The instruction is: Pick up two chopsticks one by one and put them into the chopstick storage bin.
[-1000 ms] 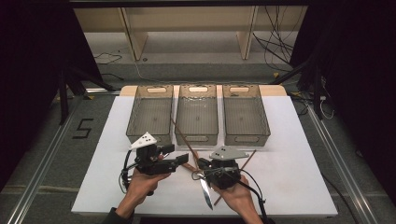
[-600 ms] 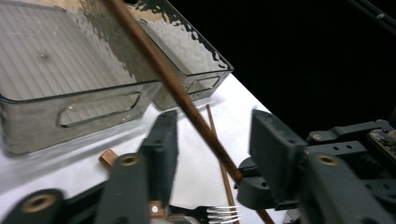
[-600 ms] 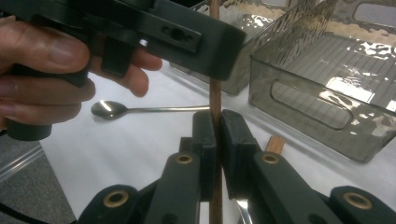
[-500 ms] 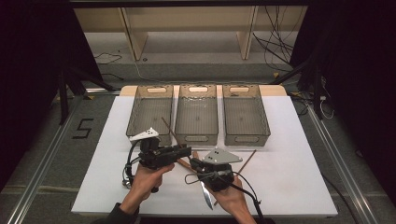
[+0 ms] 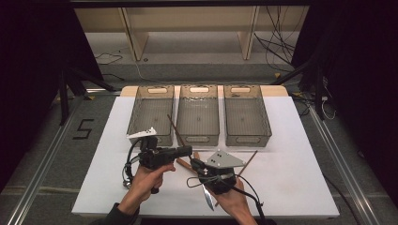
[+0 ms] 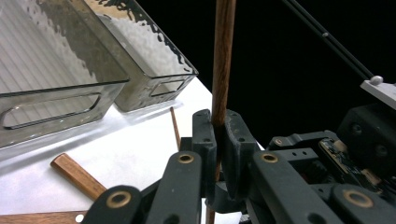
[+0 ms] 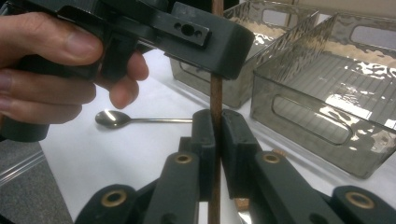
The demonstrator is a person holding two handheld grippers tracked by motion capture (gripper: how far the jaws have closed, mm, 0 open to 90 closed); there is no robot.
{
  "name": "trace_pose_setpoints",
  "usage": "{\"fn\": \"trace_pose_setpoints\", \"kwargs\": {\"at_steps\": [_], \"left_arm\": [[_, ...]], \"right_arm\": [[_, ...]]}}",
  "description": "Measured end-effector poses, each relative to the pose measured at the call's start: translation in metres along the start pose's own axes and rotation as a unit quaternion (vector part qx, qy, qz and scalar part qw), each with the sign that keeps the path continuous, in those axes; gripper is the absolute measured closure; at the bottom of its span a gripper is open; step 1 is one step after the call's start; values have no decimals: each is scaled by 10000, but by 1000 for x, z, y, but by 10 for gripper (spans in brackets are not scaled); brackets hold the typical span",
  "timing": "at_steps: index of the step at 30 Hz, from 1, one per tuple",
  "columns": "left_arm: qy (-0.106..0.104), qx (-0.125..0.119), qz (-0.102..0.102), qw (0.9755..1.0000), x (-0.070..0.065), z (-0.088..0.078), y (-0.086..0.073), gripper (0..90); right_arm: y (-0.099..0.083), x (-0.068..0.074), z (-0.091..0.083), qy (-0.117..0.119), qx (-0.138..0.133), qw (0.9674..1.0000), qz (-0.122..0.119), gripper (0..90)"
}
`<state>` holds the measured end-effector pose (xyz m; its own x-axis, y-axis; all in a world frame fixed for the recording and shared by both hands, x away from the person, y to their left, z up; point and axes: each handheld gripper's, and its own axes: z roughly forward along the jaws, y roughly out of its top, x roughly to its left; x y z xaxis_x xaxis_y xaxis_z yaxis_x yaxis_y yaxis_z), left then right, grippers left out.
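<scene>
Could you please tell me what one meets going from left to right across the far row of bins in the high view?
Left bin → middle bin → right bin, standing side by side on the white table.

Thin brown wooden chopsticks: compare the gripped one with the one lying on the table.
The gripped chopstick is clamped in the left gripper, whose jaws have just been closing on it, and in the right gripper; the lying chopstick is untouched. The gripped one slants up off the white table; the lying one rests flat. Both are thin brown wood.
</scene>
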<state>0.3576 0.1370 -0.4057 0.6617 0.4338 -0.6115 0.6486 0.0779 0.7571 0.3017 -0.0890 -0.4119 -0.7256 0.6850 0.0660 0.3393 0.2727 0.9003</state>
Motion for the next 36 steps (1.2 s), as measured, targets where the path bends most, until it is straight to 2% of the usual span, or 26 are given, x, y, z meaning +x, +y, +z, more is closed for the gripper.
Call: {"fn": "trace_pose_setpoints", "kwargs": {"at_steps": [1, 3, 4, 5, 7, 8, 9, 13, 16, 24, 33, 36], "left_arm": [[16, -12, 29, 10000, -1, 0, 0, 847], [147, 21, 174, 9997, -1, -2, 2, 849], [160, 8, 170, 9997, 0, -3, 3, 850], [185, 7, 193, 9996, 1, -5, 4, 850], [294, 4, 261, 9992, 3, -10, 8, 850], [354, 0, 300, 9989, 4, -12, 11, 850], [419, 32, 338, 9985, 6, -15, 14, 850], [698, 71, 459, 9965, 12, -29, 31, 850], [894, 60, 537, 9945, 17, -40, 48, 850], [1360, 76, 688, 9883, 28, -57, 96, 850], [1881, 112, 690, 9797, 45, -62, 149, 849], [2061, 133, 703, 9759, 51, -60, 163, 849]], "right_arm": [[0, 0, 0, 0, 0, 10000, 0, 832], [0, -2, -3, 68, 18, 10000, 36, 733], [-1, -5, -7, 82, -2, 10000, 45, 695], [-1, -5, -7, 82, -2, 10000, 45, 695], [-5, -13, -17, 100, -30, 9999, 87, 598], [-5, -13, -17, 100, -30, 9999, 87, 598], [-8, -20, -24, 123, -15, 9998, 172, 553], [-16, -30, -34, -15, -19, 9997, 233, 478], [-28, -44, -46, -136, -80, 9989, 448, 393], [-41, -59, -57, -328, -75, 9971, 684, 328], [-50, -67, -63, -411, -47, 9962, 766, 289], [-52, -68, -65, -447, -44, 9955, 829, 284]]}}
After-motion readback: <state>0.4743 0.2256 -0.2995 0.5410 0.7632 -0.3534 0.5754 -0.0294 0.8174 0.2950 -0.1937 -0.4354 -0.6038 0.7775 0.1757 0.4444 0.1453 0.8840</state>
